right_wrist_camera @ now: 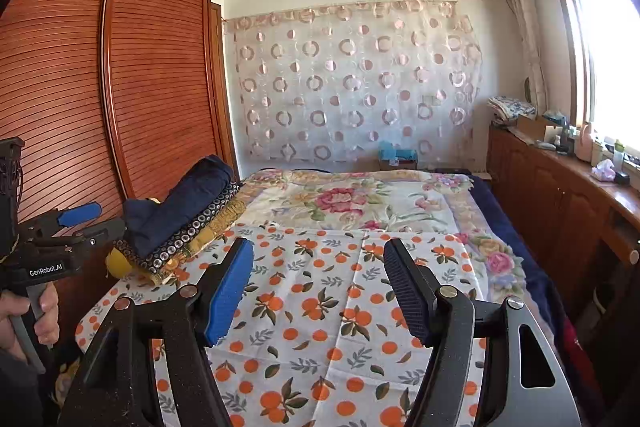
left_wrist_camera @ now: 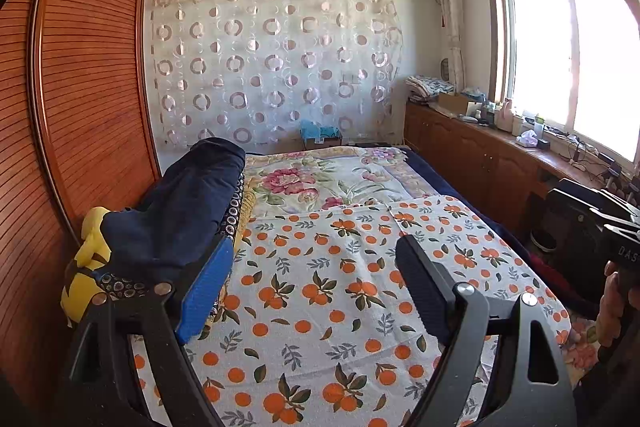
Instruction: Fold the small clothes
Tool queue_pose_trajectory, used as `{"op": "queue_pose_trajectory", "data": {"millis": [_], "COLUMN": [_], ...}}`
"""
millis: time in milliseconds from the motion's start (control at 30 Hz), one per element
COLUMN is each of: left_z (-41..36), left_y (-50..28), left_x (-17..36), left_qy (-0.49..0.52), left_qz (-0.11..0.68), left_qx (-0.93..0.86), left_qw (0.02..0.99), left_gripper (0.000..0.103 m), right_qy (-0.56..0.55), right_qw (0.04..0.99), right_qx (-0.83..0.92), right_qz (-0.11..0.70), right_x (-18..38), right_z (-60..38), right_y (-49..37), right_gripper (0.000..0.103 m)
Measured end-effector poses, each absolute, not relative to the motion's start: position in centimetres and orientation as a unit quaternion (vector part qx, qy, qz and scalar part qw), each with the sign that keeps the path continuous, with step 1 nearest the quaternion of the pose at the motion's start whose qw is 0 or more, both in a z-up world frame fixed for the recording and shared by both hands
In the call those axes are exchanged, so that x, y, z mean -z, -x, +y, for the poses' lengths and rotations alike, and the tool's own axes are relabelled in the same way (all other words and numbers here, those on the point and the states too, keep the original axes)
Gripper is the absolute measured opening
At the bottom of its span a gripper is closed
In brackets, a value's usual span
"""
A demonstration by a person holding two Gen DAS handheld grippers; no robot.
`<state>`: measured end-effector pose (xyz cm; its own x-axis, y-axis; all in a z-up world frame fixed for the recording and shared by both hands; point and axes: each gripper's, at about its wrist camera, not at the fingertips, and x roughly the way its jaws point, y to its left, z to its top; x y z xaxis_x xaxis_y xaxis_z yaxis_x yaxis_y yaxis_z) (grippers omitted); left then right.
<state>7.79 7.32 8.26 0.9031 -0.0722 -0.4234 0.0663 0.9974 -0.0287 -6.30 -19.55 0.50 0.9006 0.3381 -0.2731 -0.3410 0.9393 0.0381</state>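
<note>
Two hand-held grippers were raised over a bed, each pointing along its length toward the far wall. The left gripper [left_wrist_camera: 316, 279] had its jaws wide apart with nothing between them; one finger carried a blue pad [left_wrist_camera: 206, 291], the other a black ribbed pad [left_wrist_camera: 424, 287]. The right gripper [right_wrist_camera: 318, 291] was likewise parted and empty, with only the cloth below showing through the gap. From the right wrist view, the left gripper appeared at the left edge, gripped by a hand [right_wrist_camera: 28, 315] around its handle. From the left wrist view, the body of the right gripper showed at the right edge with part of a hand [left_wrist_camera: 612, 303] under it.

An orange-print cloth [left_wrist_camera: 320, 291], white with oranges and leaves, lay spread flat across the near part of the bed, with faint crease lines crossing it. Beyond it lay a floral bedspread [left_wrist_camera: 320, 183] with pink blooms. A stack of folded clothes [right_wrist_camera: 188, 219] sat at the left edge of the bed beside the orange-print cloth: a dark navy piece on top, a dark circle-patterned piece under it, a mustard layer below, and something yellow [left_wrist_camera: 86, 259] at the near end. Neither gripper touched the stack.

A slatted wooden wardrobe [right_wrist_camera: 120, 75] stood to the left. A circle-patterned curtain [left_wrist_camera: 272, 67] hung on the far wall, and a wooden cabinet [left_wrist_camera: 472, 151] ran beneath the bright window.
</note>
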Motion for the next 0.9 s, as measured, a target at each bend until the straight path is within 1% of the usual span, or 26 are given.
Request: {"op": "queue_pose_trajectory", "data": {"millis": [433,900], "left_z": [7.1,6.8], "left_y": [-7.5,-6.9], "left_x": [-8.3,-8.2], "left_qy": [0.009,0.01], "left_qz": [0.216,0.212], "left_qx": [0.035,0.034], "left_qw": [0.976,0.977], "left_gripper": [0.084,0.084], "right_qy": [0.001,-0.001], "right_qw": [0.975,0.976], "right_qx": [-0.171,-0.17], "right_qz": [0.141,0.138], "right_x": [-0.5,-0.4], "right_z": [-20.8,-22.0], "right_y": [3.9,3.9], "right_gripper": [0.07,0.07]}}
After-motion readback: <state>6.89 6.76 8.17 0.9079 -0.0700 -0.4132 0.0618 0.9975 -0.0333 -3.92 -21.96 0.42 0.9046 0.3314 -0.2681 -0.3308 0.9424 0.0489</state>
